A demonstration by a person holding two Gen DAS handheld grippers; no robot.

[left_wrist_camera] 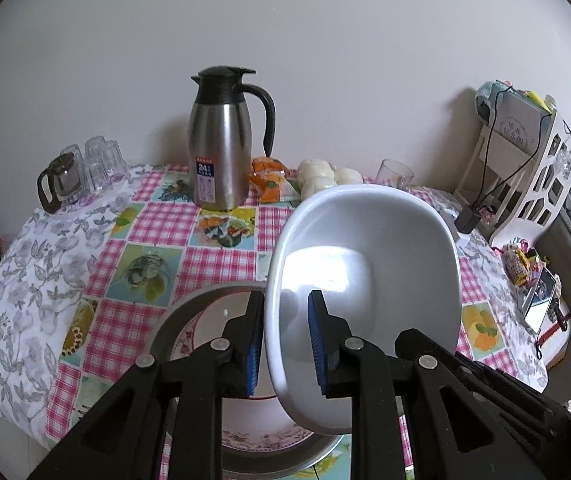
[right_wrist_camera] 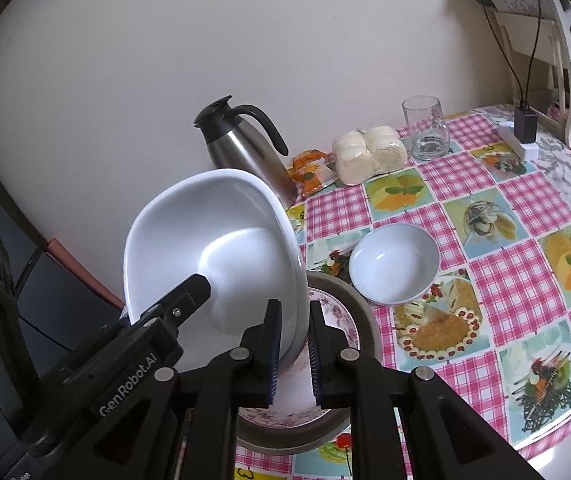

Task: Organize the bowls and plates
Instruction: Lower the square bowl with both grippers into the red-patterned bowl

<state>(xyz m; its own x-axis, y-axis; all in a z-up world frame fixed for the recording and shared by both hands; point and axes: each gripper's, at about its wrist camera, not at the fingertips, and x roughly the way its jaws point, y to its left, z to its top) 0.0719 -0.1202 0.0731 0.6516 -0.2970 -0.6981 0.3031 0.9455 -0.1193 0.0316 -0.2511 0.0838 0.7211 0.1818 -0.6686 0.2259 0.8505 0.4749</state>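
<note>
A large white squarish bowl (left_wrist_camera: 365, 272) is held tilted above a stack of a grey plate (left_wrist_camera: 189, 300) and a floral plate (left_wrist_camera: 261, 436). My left gripper (left_wrist_camera: 285, 344) is shut on the bowl's left rim. My right gripper (right_wrist_camera: 292, 352) is shut on the same bowl (right_wrist_camera: 213, 248) at its right rim. The left gripper's finger (right_wrist_camera: 181, 300) shows inside the bowl in the right wrist view. The floral plate (right_wrist_camera: 337, 312) rests on the grey plate (right_wrist_camera: 361, 308) under the bowl. A small white bowl (right_wrist_camera: 393, 264) sits on the tablecloth to the right.
A steel thermos jug (left_wrist_camera: 221, 140) stands at the back by the wall. Glasses and a small teapot (left_wrist_camera: 81, 176) are at the back left. Wrapped buns (right_wrist_camera: 369, 152), an orange packet (right_wrist_camera: 311, 168) and a glass mug (right_wrist_camera: 425, 128) lie behind. A white rack (left_wrist_camera: 525, 160) stands at the right.
</note>
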